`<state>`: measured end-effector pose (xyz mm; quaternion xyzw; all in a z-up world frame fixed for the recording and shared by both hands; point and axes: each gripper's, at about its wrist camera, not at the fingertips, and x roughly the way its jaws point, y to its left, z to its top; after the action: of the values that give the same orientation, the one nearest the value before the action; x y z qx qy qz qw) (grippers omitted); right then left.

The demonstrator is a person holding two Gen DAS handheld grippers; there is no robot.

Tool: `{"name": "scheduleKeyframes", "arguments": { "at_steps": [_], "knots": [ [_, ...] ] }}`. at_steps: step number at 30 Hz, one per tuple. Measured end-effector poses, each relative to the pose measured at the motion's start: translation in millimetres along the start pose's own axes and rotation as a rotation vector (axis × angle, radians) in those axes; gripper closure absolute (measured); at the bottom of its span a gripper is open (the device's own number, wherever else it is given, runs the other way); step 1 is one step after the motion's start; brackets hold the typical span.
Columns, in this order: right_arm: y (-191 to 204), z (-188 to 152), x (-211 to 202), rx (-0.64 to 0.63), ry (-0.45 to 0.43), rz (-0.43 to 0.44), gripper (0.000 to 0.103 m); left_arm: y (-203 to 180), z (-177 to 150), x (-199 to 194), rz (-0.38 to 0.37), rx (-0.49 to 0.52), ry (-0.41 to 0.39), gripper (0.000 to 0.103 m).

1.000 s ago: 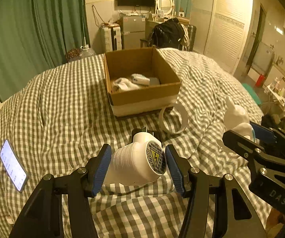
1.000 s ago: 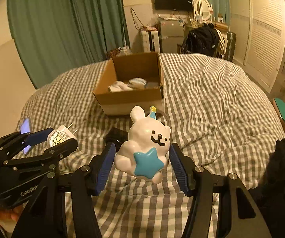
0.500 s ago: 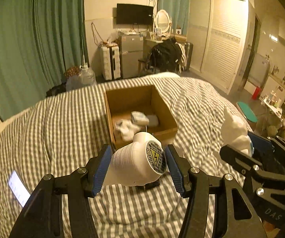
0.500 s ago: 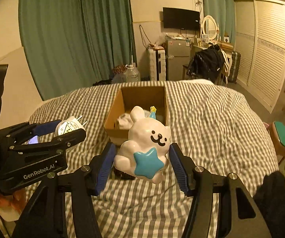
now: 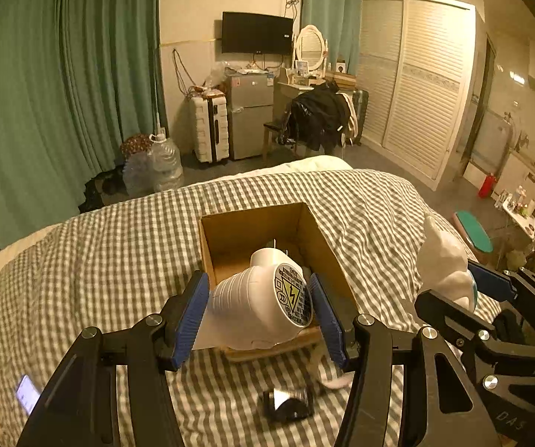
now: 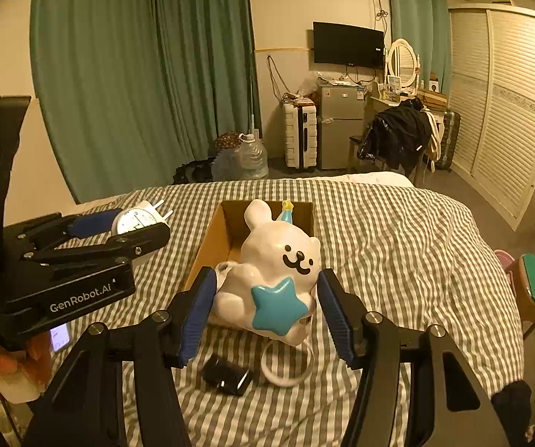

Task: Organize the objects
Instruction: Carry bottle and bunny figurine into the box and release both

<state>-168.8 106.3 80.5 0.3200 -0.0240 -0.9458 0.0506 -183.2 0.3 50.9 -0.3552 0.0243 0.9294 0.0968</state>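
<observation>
My left gripper (image 5: 258,311) is shut on a white plug-in adapter (image 5: 260,307) with a yellow warning label, held in the air above the near edge of an open cardboard box (image 5: 230,231) on the checked bed. My right gripper (image 6: 267,307) is shut on a white rabbit figurine (image 6: 273,272) with a blue star, held above the box (image 6: 208,246) too. The left gripper with the adapter (image 6: 137,219) shows at the left of the right wrist view. The rabbit (image 5: 442,260) shows at the right of the left wrist view. The box's contents are mostly hidden.
A small black object (image 6: 226,374) and a white ring (image 6: 286,367) lie on the checked bedspread (image 6: 398,242) below the grippers. A lit phone (image 5: 27,395) lies at the bed's left. A fridge, suitcase, chair and water bottles stand beyond the bed.
Both grippers have risen and moved forward with their objects, from low over the bedspread to above the box. The black object and the ring now lie below them.
</observation>
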Motion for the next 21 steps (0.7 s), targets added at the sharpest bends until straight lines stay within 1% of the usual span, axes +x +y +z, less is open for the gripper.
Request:
{"name": "scheduleKeyframes", "arguments": {
  "at_steps": [3,9,13,16,21],
  "knots": [
    [-12,15,28,0.020,0.012,0.007,0.047,5,13,33,-0.036,-0.013,0.021,0.046],
    [-28,28,90,0.033,0.064,0.027,0.047,9,31,97,-0.028,-0.006,0.062,0.046],
    [-32,22,136,0.001,0.112,0.028,0.047,11,34,137,-0.061,0.006,0.072,0.046],
    [-35,9,166,0.005,0.159,0.037,0.047,9,31,164,-0.080,0.000,0.102,0.046],
    [-33,-7,201,-0.044,0.201,0.037,0.047,12,26,199,-0.071,0.001,0.138,0.046]
  ]
}}
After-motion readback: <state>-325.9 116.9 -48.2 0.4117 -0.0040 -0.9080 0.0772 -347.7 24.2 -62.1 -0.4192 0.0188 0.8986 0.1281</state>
